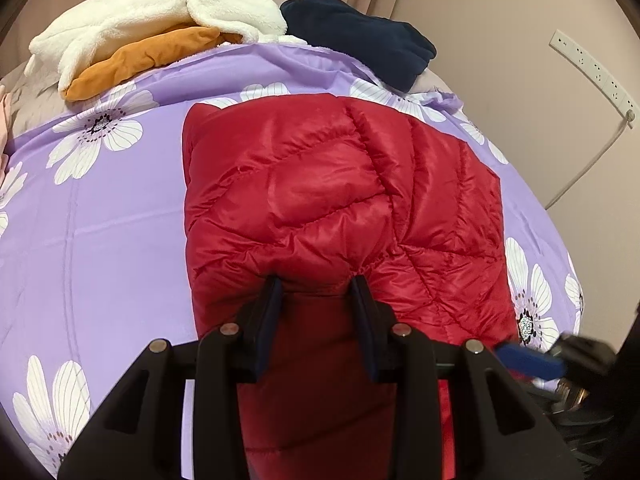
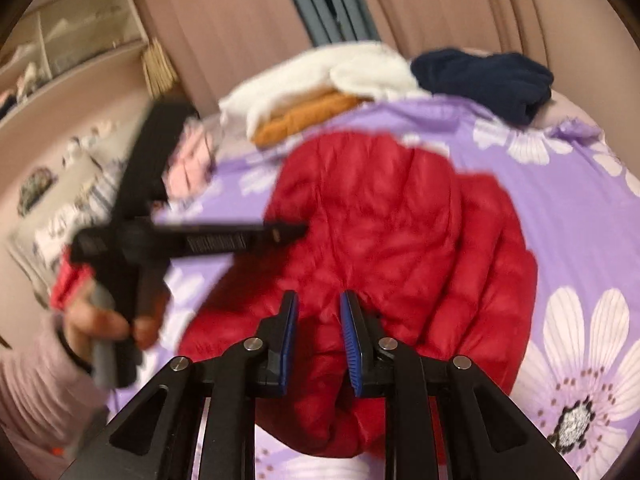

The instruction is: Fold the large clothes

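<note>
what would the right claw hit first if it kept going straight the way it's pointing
Most likely the red puffer jacket: the right claw aims down at it, with nothing visible in between. Blur leaves the depth uncertain.

Left gripper (image 1: 316,286): matte black frame of angular linkage arms with triangular cut-outs; four round silver pivot pins across the top; two narrow fingers faced with dark navy pads.

Right gripper (image 2: 318,300): same black linkage frame and silver pivot pins; fingers (image 2: 289,320) lined with bright blue ribbed pads.

Left unit seen from the right wrist camera: black body with a grey handle, a ribbed black bar and a red part at the rear, blurred.

Left hand (image 2: 102,324): pale pink ribbed knit sleeve (image 2: 36,384) at the wrist.
</note>
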`<state>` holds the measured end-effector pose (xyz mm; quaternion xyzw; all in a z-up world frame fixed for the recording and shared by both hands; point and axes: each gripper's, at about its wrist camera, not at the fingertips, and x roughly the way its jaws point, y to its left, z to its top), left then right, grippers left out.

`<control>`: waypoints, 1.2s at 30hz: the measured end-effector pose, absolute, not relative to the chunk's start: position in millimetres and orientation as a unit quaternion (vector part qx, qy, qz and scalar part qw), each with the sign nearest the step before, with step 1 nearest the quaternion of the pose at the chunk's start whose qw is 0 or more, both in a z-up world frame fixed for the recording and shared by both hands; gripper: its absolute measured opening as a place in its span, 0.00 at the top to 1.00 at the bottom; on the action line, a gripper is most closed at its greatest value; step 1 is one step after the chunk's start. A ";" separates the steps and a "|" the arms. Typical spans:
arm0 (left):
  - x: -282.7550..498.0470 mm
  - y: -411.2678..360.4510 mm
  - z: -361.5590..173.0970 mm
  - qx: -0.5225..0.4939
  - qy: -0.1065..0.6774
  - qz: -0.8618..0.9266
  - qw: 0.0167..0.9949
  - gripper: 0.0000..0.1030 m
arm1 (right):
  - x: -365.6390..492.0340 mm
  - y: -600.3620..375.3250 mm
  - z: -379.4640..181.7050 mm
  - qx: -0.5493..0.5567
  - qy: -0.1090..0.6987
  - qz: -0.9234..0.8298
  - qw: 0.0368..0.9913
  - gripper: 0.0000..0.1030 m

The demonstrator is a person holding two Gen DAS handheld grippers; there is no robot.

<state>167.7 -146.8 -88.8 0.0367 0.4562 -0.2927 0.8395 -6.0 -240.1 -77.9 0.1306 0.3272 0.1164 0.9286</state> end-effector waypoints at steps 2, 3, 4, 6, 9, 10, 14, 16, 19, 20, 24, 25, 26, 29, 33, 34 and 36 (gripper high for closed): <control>166.8 -148.1 -89.5 0.041 0.456 -0.294 0.839 0.67 | -2.2 -238.6 -93.0 0.122 0.349 0.107 0.923 0.77; 166.5 -148.7 -90.0 0.043 0.456 -0.295 0.839 0.67 | -0.2 -239.0 -98.7 0.125 0.355 0.106 0.920 0.77; 165.7 -149.6 -90.5 0.046 0.455 -0.294 0.839 0.67 | 1.9 -240.9 -105.6 0.131 0.361 0.106 0.917 0.78; 164.4 -151.2 -91.2 0.055 0.452 -0.293 0.841 0.67 | 1.3 -242.3 -110.2 0.130 0.361 0.104 0.918 0.79; 164.4 -151.9 -92.5 0.061 0.452 -0.292 0.841 0.67 | 2.7 -238.9 -116.7 0.123 0.365 0.102 0.917 0.81; 164.7 -151.8 -93.0 0.062 0.452 -0.292 0.841 0.67 | 2.9 -238.4 -118.8 0.121 0.364 0.101 0.918 0.81; 164.0 -152.1 -94.7 0.064 0.451 -0.291 0.841 0.66 | 3.5 -241.1 -123.5 0.139 0.363 0.104 0.916 0.82; 164.1 -152.7 -94.9 0.064 0.451 -0.290 0.842 0.66 | 3.0 -241.2 -124.0 0.140 0.363 0.104 0.915 0.83; 164.2 -149.4 -93.6 0.054 0.454 -0.290 0.841 0.65 | 4.8 -241.0 -122.8 0.138 0.364 0.102 0.915 0.83; 164.2 -144.8 -91.8 0.042 0.457 -0.290 0.840 0.64 | 5.8 -240.4 -122.3 0.137 0.365 0.101 0.915 0.83; 160.5 -117.8 -85.7 -0.018 0.467 -0.290 0.835 0.61 | 2.9 -234.1 -116.8 0.125 0.366 0.091 0.918 0.83; 159.1 -108.8 -84.8 -0.034 0.469 -0.288 0.834 0.59 | 1.8 -231.7 -115.1 0.121 0.367 0.088 0.918 0.83; 157.5 -100.9 -84.4 -0.046 0.470 -0.282 0.835 0.52 | 0.6 -228.8 -112.8 0.116 0.366 0.082 0.920 0.83; 155.4 -78.6 -89.9 -0.077 0.475 -0.264 0.836 0.45 | -3.3 -222.2 -108.3 0.105 0.363 0.070 0.923 0.83; 162.0 -62.7 -108.9 -0.131 0.505 -0.266 0.810 0.45 | -5.6 -219.8 -104.3 0.110 0.362 0.064 0.923 0.83; 163.9 -61.0 -113.5 -0.146 0.510 -0.270 0.803 0.44 | -5.7 -219.7 -103.2 0.112 0.362 0.063 0.923 0.83; 167.5 -60.1 -119.5 -0.167 0.517 -0.277 0.792 0.42 | -5.3 -219.3 -100.6 0.111 0.363 0.055 0.924 0.83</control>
